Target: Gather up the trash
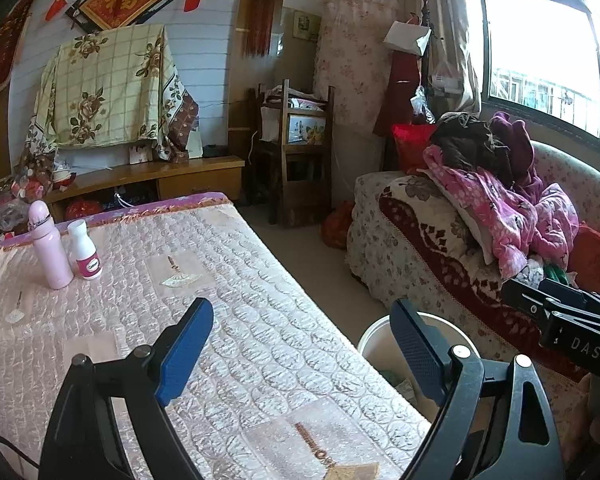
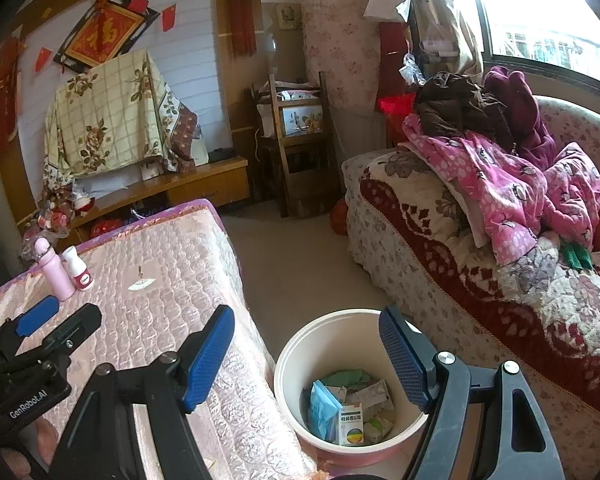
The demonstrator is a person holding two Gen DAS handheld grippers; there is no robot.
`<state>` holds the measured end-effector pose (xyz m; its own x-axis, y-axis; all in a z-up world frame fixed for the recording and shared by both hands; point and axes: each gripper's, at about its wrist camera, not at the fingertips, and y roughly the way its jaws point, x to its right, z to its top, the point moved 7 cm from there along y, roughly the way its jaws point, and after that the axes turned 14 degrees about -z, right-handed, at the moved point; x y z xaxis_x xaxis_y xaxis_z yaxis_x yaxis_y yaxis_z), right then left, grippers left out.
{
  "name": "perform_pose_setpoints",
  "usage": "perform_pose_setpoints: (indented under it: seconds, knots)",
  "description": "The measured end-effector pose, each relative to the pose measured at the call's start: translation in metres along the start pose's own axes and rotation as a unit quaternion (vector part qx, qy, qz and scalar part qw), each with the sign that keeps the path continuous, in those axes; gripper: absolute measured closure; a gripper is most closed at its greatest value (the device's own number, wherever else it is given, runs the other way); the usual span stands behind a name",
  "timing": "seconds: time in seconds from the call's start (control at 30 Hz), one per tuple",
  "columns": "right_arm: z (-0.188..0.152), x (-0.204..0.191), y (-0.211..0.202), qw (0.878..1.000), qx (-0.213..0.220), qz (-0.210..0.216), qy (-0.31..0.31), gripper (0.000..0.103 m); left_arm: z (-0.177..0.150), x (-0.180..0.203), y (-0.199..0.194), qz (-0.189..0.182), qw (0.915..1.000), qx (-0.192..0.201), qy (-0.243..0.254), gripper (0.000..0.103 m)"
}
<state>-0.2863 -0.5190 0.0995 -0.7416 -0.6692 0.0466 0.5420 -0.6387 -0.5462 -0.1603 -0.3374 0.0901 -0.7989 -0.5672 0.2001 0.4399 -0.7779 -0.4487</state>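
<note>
My left gripper [image 1: 302,348] stands open over the near part of the pink quilted table [image 1: 260,300], nothing between its blue pads. My right gripper [image 2: 306,360] is open too, hanging empty above a white bin [image 2: 296,344] on the floor beside the table. In the bin lie a blue packet [image 2: 322,404], a small medicine box [image 2: 350,424] and other wrappers. The bin's rim [image 1: 374,338] shows behind the left gripper's right finger. At the table's far left stand a pink bottle [image 1: 50,248] and a white bottle [image 1: 85,252], well away from both grippers.
A sofa [image 2: 480,300] under a floral cover runs along the right, piled with pink clothes [image 2: 500,184]. A strip of bare floor [image 2: 292,256] separates it from the table. A wooden TV bench [image 1: 160,176] and a wooden chair [image 1: 296,152] stand at the back wall.
</note>
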Motion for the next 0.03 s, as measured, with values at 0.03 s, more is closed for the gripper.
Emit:
perform_pose_setpoints:
  seconds: [0.03]
  knots:
    - [-0.0011, -0.0031, 0.0013, 1.0, -0.003, 0.002, -0.003, 0.025, -0.0012, -0.0039, -0.0004, 0.002, 1.0, -0.003, -0.003, 0.013]
